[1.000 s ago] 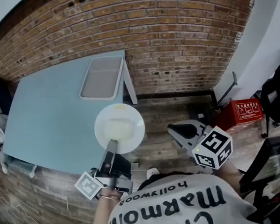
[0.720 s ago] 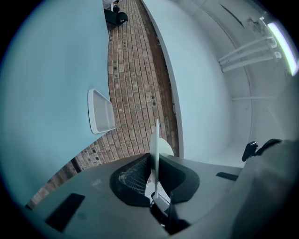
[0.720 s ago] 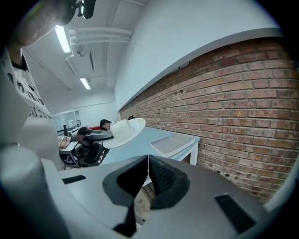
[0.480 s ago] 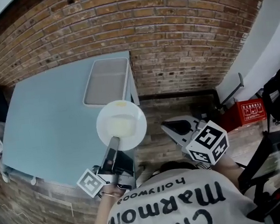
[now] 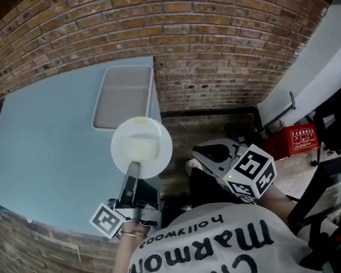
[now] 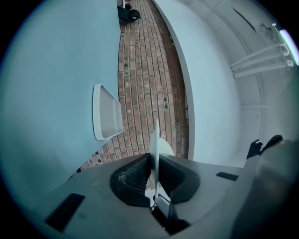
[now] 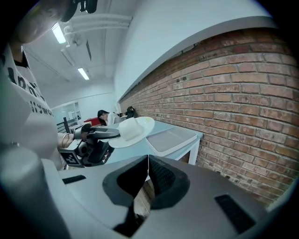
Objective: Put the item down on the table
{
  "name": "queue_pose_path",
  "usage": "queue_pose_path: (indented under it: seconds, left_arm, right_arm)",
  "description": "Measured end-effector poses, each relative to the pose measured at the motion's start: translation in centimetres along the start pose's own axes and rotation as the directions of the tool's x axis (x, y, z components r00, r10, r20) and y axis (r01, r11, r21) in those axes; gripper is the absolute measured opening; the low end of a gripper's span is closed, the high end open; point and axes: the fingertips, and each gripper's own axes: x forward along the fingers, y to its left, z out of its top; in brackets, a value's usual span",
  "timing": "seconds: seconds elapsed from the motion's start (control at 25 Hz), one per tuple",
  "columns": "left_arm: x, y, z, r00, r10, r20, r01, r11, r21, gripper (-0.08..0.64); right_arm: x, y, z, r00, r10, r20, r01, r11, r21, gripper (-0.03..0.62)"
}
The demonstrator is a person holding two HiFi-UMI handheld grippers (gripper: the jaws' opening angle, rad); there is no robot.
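Note:
A round white plate (image 5: pixel 141 147) with a raised middle hangs over the right edge of the light blue table (image 5: pixel 44 146), just in front of a grey tray (image 5: pixel 123 96). My left gripper (image 5: pixel 132 168) is shut on the plate's near rim. In the left gripper view the plate (image 6: pixel 156 140) shows edge-on, pinched between the pads. My right gripper (image 5: pixel 198 157) hangs over the floor to the right of the table, shut and empty. The right gripper view shows its tips (image 7: pixel 148 158) touching, with the plate (image 7: pixel 133 130) and left gripper (image 7: pixel 93 135) beyond.
The tray (image 7: pixel 170 139) lies at the table's far right corner against a brick wall (image 5: pixel 209 44). A red box (image 5: pixel 296 139) and a black chair (image 5: pixel 338 121) stand on the floor at the right. A person (image 7: pixel 105 116) sits beyond the table's far end.
Both grippers have moved towards the table. The plate, earlier over the floor beside the table, now hangs over the table's right edge near the tray. The left grip is unchanged.

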Motion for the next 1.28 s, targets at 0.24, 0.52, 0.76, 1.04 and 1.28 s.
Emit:
queue_pose_path:
  seconds: [0.24,0.52,0.76,1.04,1.28]
  left_arm:
    - [2.5,2.4,1.8,0.997,0.060,0.039,-0.061,0.998,0.022,0.026]
    - [6.6,3.3,3.8,0.991,0.090,0.098,-0.091,0.996,0.001,0.026]
    - [10.0,3.4,5.1,0.983,0.108,0.145,-0.112,0.993,0.020,0.026]
    - [13.4,4.0,5.5,0.977,0.124,0.176,-0.130,0.991,0.029,0.026]
    - [15.7,5.0,5.8,0.966,0.140,0.217,-0.146,0.989,0.013,0.026]
  right_arm:
    - [4.6,-1.7,1.0,0.994,0.102,-0.037,-0.104,0.994,-0.032,0.011]
    - [7.8,-5.3,2.5,0.979,0.192,-0.068,-0.194,0.980,-0.029,0.011]
    - [9.4,-9.9,4.1,0.975,0.214,-0.053,-0.216,0.976,-0.024,0.011]
    - [10.7,-13.9,5.0,0.970,0.238,-0.056,-0.239,0.971,-0.026,0.011]
    - [11.6,-16.7,5.1,0.961,0.264,-0.079,-0.267,0.963,-0.038,0.011]
